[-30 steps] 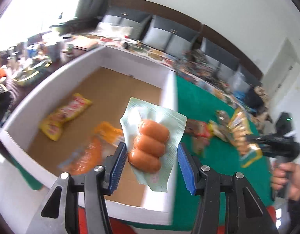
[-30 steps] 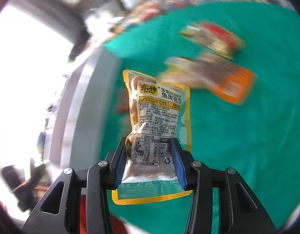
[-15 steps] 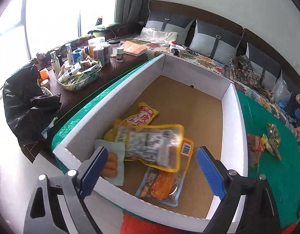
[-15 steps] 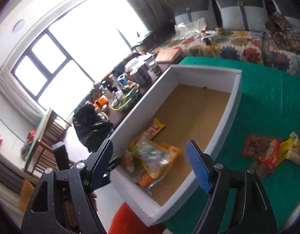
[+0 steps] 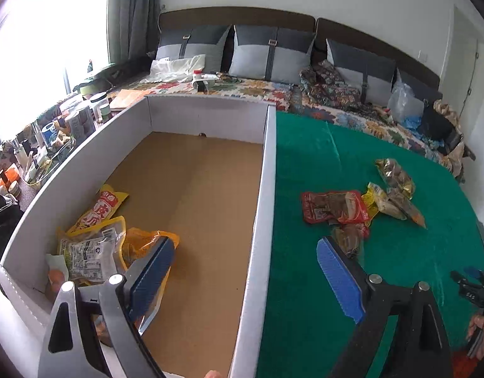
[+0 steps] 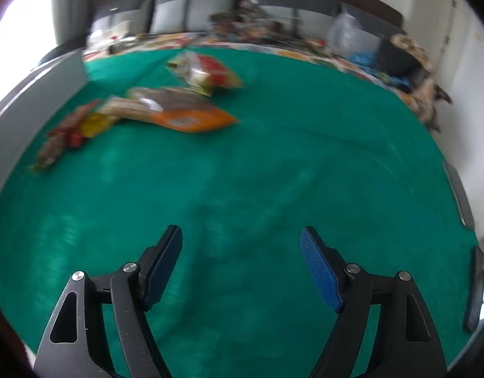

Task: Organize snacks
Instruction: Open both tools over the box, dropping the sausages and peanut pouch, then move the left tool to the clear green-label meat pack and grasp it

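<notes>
at ten o'clock in your left wrist view, the white box (image 5: 264,189) already holds several snack packs (image 5: 93,245) heaped in its near left corner. your left gripper (image 5: 245,271) hangs with its fingers spread wide and nothing between them, straddling the box's right wall. your right gripper (image 6: 242,261) is likewise released and empty over bare green worktop (image 6: 273,173). the remaining snacks lie on the worktop at two o'clock from the left gripper: a red pack (image 5: 334,206), a brown pack (image 5: 349,241) touching it, and yellow packs (image 5: 390,201) beside them. for the next pick, i'd judge you should slow the right hand, since its view is blurred. approach one pack by an outer edge so the fingers close on that pack alone.
</notes>
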Available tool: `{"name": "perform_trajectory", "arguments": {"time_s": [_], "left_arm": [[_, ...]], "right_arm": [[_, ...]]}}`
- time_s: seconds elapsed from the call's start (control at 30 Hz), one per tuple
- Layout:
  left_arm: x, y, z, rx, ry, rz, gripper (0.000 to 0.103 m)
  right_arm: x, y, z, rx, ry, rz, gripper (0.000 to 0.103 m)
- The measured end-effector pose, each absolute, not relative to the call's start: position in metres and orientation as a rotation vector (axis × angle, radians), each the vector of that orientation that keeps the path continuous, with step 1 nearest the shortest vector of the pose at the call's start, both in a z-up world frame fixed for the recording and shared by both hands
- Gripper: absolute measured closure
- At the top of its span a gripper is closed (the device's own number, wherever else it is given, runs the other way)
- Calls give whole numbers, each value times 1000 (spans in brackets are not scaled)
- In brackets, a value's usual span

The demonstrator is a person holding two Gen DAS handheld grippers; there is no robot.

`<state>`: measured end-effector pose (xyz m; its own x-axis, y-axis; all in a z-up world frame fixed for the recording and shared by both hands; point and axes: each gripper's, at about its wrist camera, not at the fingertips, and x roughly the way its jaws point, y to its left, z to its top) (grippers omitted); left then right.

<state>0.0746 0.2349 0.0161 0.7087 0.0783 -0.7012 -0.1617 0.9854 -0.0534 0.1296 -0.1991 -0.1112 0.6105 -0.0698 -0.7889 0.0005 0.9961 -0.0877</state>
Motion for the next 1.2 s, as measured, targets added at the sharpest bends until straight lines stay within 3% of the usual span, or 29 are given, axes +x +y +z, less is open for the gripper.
{"name": "perform_trajectory", "arguments": {"time_s": [0.2, 0.5, 0.7, 0.77, 0.9, 1.03, 1.2], "left_arm": [[81, 233, 10, -111, 808, 174, 12], [70, 223, 5, -71, 816, 189, 12], [42, 193, 60, 81, 562, 316, 11], [32, 173, 77, 109, 497, 275, 2], [17, 133, 88, 95, 451, 140, 0], [22, 98, 57, -4, 569, -41, 0], [43, 62, -32, -42, 804, -161, 0]], "right_arm": [[141, -255, -128, -30, 922, -117, 23], [136, -270, -120, 51, 919, -134, 14], [123, -263, -123, 52, 920, -141, 12], [124, -263, -123, 52, 920, -141, 12], [124, -264, -123, 52, 920, -140, 12], [124, -264, -123, 52, 920, -140, 12], [124, -264, -123, 53, 920, -140, 11]]}}
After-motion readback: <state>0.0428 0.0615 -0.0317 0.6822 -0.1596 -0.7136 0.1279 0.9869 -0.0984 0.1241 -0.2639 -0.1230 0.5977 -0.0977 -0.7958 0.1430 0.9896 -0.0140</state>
